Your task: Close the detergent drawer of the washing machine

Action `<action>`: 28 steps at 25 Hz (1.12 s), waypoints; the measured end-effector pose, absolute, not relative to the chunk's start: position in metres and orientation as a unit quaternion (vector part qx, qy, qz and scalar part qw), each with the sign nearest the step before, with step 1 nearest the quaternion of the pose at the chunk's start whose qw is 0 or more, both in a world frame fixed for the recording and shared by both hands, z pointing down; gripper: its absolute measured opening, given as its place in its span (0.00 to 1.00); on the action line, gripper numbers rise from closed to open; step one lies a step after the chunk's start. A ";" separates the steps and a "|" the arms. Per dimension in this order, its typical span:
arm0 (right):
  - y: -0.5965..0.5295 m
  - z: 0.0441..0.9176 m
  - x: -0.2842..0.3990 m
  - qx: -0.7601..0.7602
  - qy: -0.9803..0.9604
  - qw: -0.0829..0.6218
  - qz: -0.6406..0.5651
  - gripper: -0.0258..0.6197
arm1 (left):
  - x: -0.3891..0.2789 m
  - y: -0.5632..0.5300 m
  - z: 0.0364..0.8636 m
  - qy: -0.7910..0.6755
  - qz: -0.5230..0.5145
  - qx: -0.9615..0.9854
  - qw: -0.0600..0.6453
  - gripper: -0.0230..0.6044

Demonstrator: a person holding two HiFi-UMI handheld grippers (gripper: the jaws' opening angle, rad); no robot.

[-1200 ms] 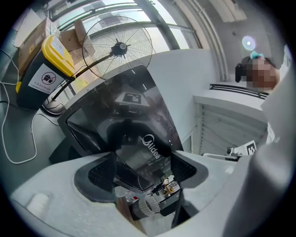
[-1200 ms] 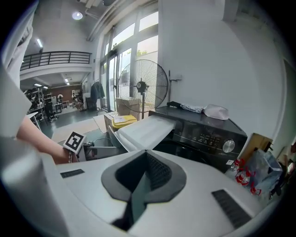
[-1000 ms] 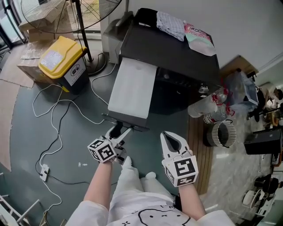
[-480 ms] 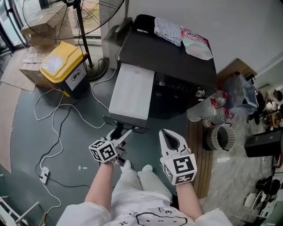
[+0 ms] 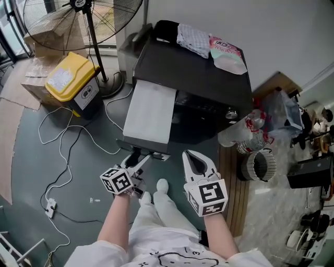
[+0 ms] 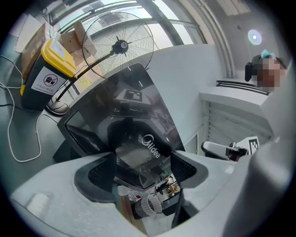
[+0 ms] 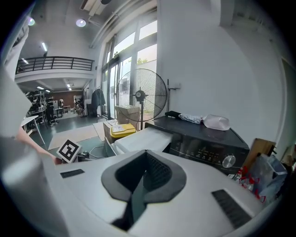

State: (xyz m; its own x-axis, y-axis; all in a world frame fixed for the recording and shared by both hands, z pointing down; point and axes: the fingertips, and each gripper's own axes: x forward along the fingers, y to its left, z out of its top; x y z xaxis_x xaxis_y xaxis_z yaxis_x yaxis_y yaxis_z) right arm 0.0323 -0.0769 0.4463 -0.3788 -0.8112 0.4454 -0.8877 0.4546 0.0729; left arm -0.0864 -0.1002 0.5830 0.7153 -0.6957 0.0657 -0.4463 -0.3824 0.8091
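Observation:
A black washing machine stands against the wall, and its white detergent drawer is pulled far out toward me. The left gripper is at the drawer's dark front panel. In the left gripper view the glossy panel with its logo sits between the two pads, so the left gripper is shut on it. Just right of the drawer's end, the right gripper hangs in the air holding nothing. Its pads meet in the right gripper view, which also shows the drawer and the machine.
A standing fan and a yellow-lidded bin are at the left, with white cables across the floor. A cloth and a plastic bag lie on the machine. Bottles and clutter crowd the right side.
Both grippers have drifted slightly left and toward me along with the view. The left gripper stays on the drawer front; the drawer looks about as far out as before.

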 end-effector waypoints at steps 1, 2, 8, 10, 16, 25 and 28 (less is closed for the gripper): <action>-0.079 0.446 0.033 0.513 -0.826 0.214 0.090 0.03 | -0.086 -0.103 0.581 -0.350 -0.146 0.818 0.432 0.59; -0.080 0.447 0.034 0.511 -0.827 0.215 0.091 0.03 | -0.086 -0.106 0.580 -0.352 -0.148 0.817 0.432 0.59; -0.093 0.451 0.039 0.502 -0.832 0.218 0.092 0.03 | -0.085 -0.122 0.577 -0.357 -0.149 0.815 0.431 0.59; -0.099 0.451 0.040 0.499 -0.834 0.217 0.093 0.03 | -0.084 -0.126 0.577 -0.362 -0.151 0.813 0.430 0.59; -0.114 0.454 0.044 0.493 -0.838 0.212 0.102 0.03 | -0.081 -0.133 0.581 -0.365 -0.142 0.810 0.435 0.60; -0.132 0.456 0.043 0.480 -0.845 0.209 0.107 0.03 | -0.079 -0.136 0.582 -0.363 -0.133 0.809 0.443 0.60; -0.135 0.457 0.044 0.477 -0.847 0.209 0.108 0.03 | -0.080 -0.137 0.578 -0.364 -0.137 0.809 0.440 0.60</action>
State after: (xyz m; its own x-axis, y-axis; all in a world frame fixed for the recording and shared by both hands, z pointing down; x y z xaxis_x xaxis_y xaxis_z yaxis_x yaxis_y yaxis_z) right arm 0.0439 -0.1353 0.4569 -0.4576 -0.7630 0.4566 -0.8529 0.5218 0.0172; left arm -0.0795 -0.1372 0.5778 0.6971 -0.7101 0.0987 -0.4690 -0.3475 0.8120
